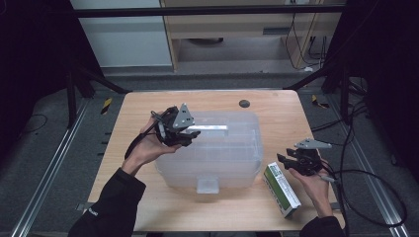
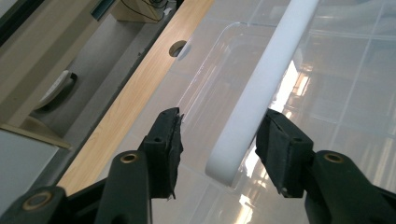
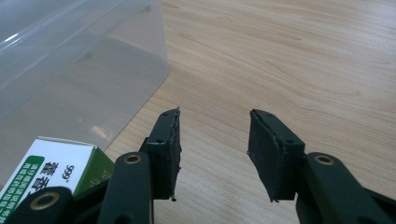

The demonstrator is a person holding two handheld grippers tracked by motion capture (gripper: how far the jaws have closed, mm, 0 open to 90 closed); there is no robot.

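A clear plastic storage box (image 1: 212, 158) with its lid on stands in the middle of the wooden table (image 1: 138, 111). A white bar handle (image 1: 210, 128) lies across the lid. My left gripper (image 1: 190, 132) sits at the handle's left end. In the left gripper view the handle (image 2: 261, 88) runs between the jaws of this gripper (image 2: 219, 135); a gap shows beside the left pad, so the jaws stand open around it. My right gripper (image 1: 282, 160) hovers open by the box's right side, and in its own view nothing lies between the jaws of that gripper (image 3: 215, 144).
A green and white carton (image 1: 281, 190) lies flat on the table at the front right, just under the right hand; its corner (image 3: 42, 172) is in the right gripper view. A round cable hole (image 1: 244, 103) sits near the table's far edge. Cables trail off to the right.
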